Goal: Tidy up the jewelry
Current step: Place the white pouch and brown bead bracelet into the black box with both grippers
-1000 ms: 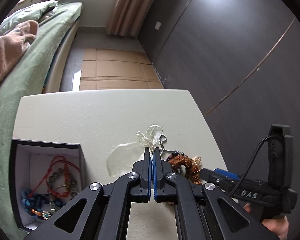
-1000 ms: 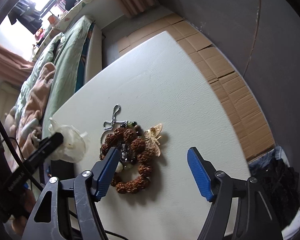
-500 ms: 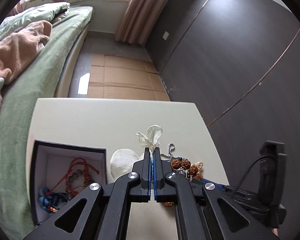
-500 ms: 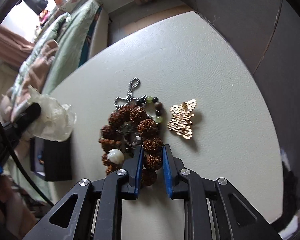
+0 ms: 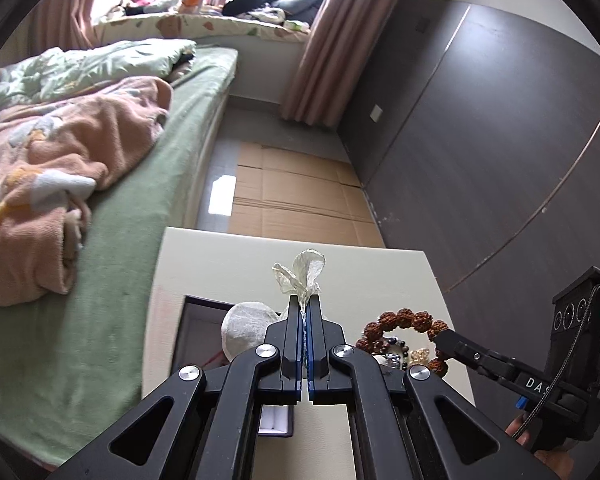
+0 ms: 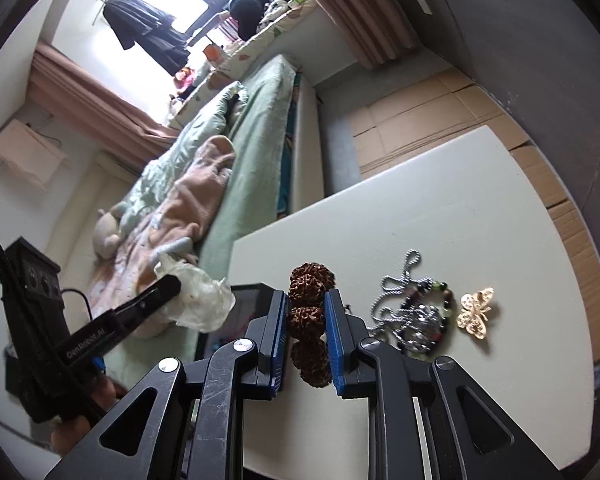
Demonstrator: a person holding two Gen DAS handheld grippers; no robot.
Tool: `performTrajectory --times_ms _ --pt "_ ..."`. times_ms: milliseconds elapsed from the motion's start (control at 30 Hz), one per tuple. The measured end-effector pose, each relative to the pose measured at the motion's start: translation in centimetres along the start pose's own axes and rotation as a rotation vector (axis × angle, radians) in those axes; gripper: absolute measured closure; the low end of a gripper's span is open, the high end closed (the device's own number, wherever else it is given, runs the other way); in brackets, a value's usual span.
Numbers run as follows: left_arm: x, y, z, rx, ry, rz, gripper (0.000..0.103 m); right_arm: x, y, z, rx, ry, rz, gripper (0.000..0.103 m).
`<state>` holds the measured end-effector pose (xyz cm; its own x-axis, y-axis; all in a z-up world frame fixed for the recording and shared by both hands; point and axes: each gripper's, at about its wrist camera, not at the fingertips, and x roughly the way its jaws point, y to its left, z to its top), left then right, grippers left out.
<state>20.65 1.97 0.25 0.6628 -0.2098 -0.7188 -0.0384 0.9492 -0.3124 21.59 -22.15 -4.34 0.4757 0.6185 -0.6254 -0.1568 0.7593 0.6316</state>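
Left gripper (image 5: 303, 308) is sitting fully clamped, blue pads pressed together on the gathered neck of a translucent cream pouch (image 5: 300, 276); the neck is fanning out above the fingertips and the rounded body of the pouch is hanging below left of the jaws, over the dark jewelry box (image 5: 204, 320). The box is sitting on the pale table (image 5: 228, 264) near the edge beside the bed (image 5: 148, 216), mostly hidden behind the gripper frame, so I cannot tell what is in it from here. Right gripper (image 6: 307, 312) is gripping a brown seed-bead bracelet (image 6: 308, 312): pads are pressing on both sides of the knobbly beads, jaws standing only narrowly apart, a bead's width. In the left wrist view the bracelet is showing as a ring held off the table at the tip of the right tool, with a few beads running out past the fingertips in the right wrist view. Remaining jewelry is lying on the table just right of the right gripper: a silver ball chain (image 6: 400, 284) tangled with a dark beaded strand (image 6: 432, 312), and a gold butterfly brooch (image 6: 476, 312) just beside them, apart from the tangle. A hand (image 6: 76, 432) is gripping the handle of the left tool at lower left of the right wrist view.
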Motion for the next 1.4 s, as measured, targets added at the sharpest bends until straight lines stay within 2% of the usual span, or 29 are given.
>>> performTrajectory --times_ms 167,233,300,367,433,600,700,767,867,933,1033,1133,1400 --pt "-0.8 1.1 0.2 -0.027 -0.009 0.046 0.1 0.9 0.8 0.3 0.0 -0.01 0.048 0.083" --pt "-0.3 1.7 0.1 -0.045 0.023 0.048 0.088 1.0 1.0 0.2 0.004 -0.019 0.067 0.083" --pt "0.0 2.4 0.0 -0.068 0.045 0.042 0.041 1.0 1.4 0.3 0.001 -0.03 0.083 0.083" --pt "-0.4 3.4 -0.1 -0.091 0.003 0.037 0.03 1.0 1.7 0.3 -0.002 -0.041 0.108 0.083" --pt "-0.7 4.1 0.4 -0.091 -0.028 0.048 0.03 1.1 2.4 0.2 -0.012 -0.047 0.137 0.083" --pt "-0.4 6.4 1.7 -0.083 -0.066 0.014 0.03 2.3 4.9 0.1 -0.067 -0.065 0.203 0.083" --pt "-0.2 8.5 1.5 -0.07 -0.105 0.01 0.03 3.5 6.4 -0.1 -0.09 -0.061 0.229 0.083" --pt "0.1 10.4 0.7 -0.105 -0.108 0.022 0.03 4.6 7.4 -0.3 -0.112 -0.055 0.235 0.083" --pt "0.8 12.9 0.5 -0.196 -0.053 -0.026 0.03 6.6 8.6 -0.5 -0.117 -0.028 0.221 0.083" --pt "0.9 13.8 0.9 -0.223 -0.044 -0.06 0.03 7.9 9.4 -0.8 -0.131 -0.009 0.192 0.083" --pt "0.8 13.9 1.1 -0.212 -0.054 -0.038 0.03 9.2 10.3 -1.3 -0.162 0.015 0.145 0.083" --pt "1.0 14.0 1.1 -0.227 -0.034 -0.079 0.03 9.6 10.7 -1.5 -0.179 0.005 0.11 0.083" --pt "0.3 14.2 0.7 -0.215 -0.043 -0.066 0.03 8.2 10.8 -2.0 -0.201 -0.028 0.031 0.083"
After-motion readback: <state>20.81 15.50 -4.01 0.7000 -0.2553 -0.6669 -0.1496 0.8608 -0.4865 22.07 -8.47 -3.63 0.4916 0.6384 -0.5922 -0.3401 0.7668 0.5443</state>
